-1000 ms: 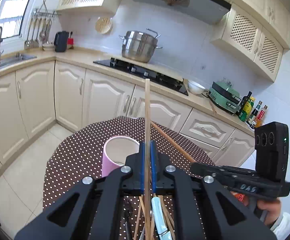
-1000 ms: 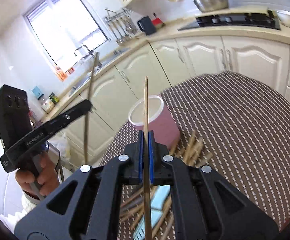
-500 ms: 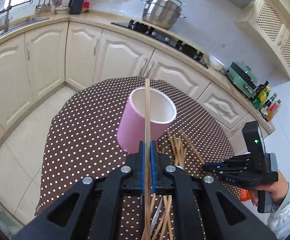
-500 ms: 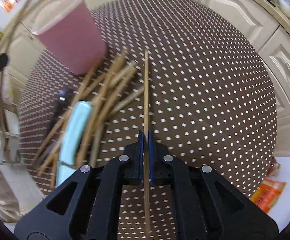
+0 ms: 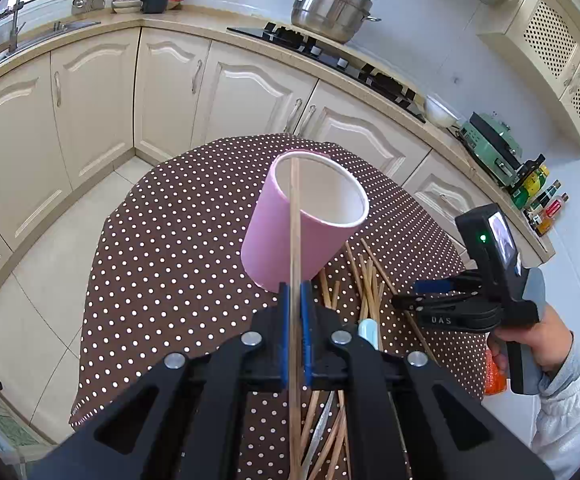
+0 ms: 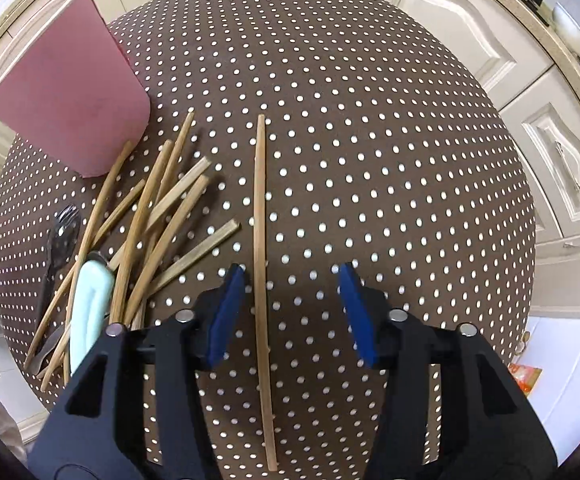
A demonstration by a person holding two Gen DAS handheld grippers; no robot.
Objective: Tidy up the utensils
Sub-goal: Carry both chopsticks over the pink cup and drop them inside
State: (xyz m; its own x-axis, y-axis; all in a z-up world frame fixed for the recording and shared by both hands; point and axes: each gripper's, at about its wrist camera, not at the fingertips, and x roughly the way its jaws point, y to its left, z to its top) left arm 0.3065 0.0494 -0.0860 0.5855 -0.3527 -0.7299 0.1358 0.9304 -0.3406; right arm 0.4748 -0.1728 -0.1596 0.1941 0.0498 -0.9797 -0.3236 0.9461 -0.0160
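My left gripper (image 5: 295, 292) is shut on one wooden chopstick (image 5: 294, 240), whose far end reaches over the rim of the pink cup (image 5: 302, 220) on the dotted table. My right gripper (image 6: 290, 284) points down at the table, its jaws opening; a single chopstick (image 6: 260, 216) lies flat on the cloth between the blue pads (image 6: 350, 296), which do not touch it. The same gripper (image 5: 422, 294) shows at the right in the left wrist view. A heap of chopsticks (image 6: 158, 216) lies beside the pink cup (image 6: 62, 92), with a pale blue-handled utensil (image 6: 90, 300) and a dark spoon (image 6: 60, 236).
The round table with its brown dotted cloth (image 6: 370, 160) stands in a kitchen, with cream cabinets (image 5: 90, 80) around it. A steel pot (image 5: 330, 4) sits on the stove behind. An orange packet (image 6: 524, 376) lies on the floor past the table's right edge.
The right gripper swung down over the table, let go of its chopstick and spread its jaws; the stick now lies on the cloth. The left gripper sank, bringing its chopstick's tip to the cup's mouth.
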